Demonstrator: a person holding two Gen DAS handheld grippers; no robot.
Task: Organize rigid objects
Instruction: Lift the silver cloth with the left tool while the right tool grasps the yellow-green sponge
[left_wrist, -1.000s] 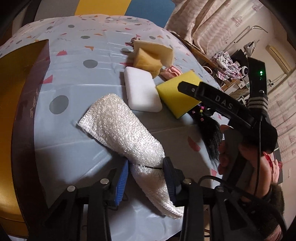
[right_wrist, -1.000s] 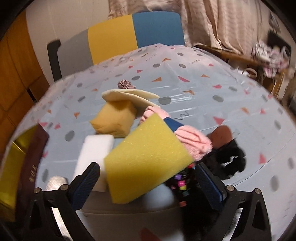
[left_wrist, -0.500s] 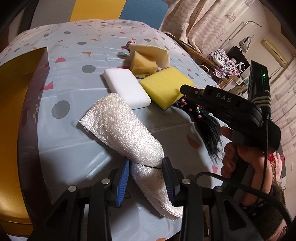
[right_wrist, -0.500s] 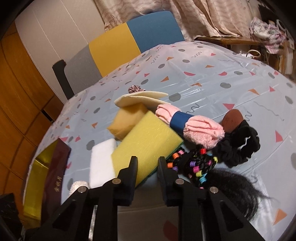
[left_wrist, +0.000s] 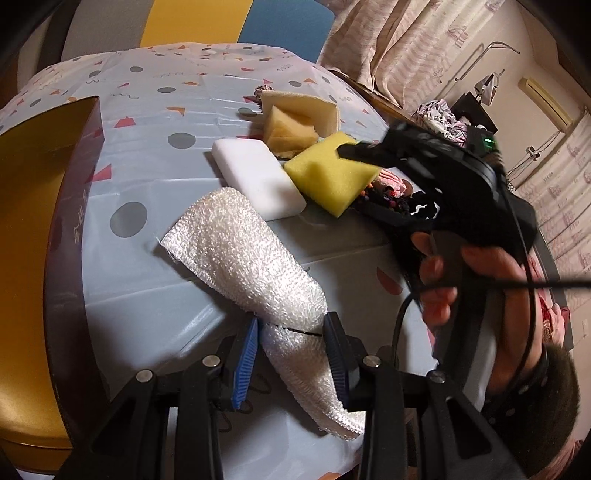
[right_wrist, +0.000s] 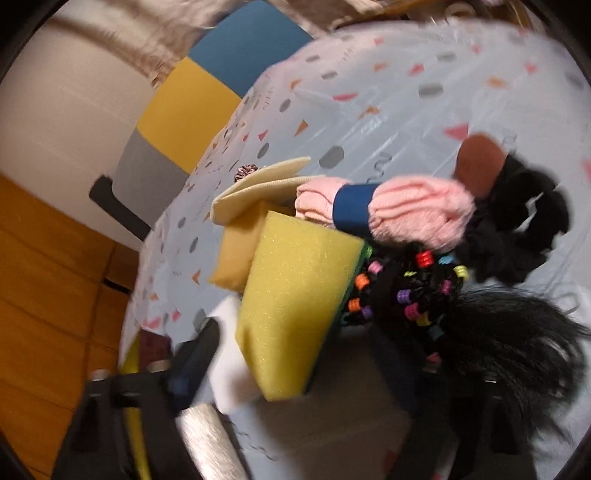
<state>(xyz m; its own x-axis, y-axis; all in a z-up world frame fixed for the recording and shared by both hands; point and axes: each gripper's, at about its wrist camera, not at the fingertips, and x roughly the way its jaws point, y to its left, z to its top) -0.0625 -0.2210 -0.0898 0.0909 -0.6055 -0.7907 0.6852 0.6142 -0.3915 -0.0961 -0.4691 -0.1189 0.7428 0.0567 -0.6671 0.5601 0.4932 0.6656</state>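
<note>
Table (left_wrist: 122, 302), patterned cover, holding 1 lot of mixed goods. Item 1: white cloth (left_wrist: 243, 258), near centre, clenched between the blue pads of the left gripper (left_wrist: 291, 354); its far end rests on the table, probably gathered for transfer to the box. Item 2: gold box (left_wrist: 33, 221), far left, open, the likely destination. Item 3: white block (left_wrist: 258, 184), just beyond the cloth. Item 4: yellow sponge (right_wrist: 295, 295), touching the block's right side and leaning on the beaded hair tie (right_wrist: 402, 295). The right gripper (right_wrist: 295, 369) straddles this sponge, jaws opening, pads apparently not pressing, presumably setting up a grasp. Item 5: pink cloth roll (right_wrist: 406, 210), behind the sponge.
</note>
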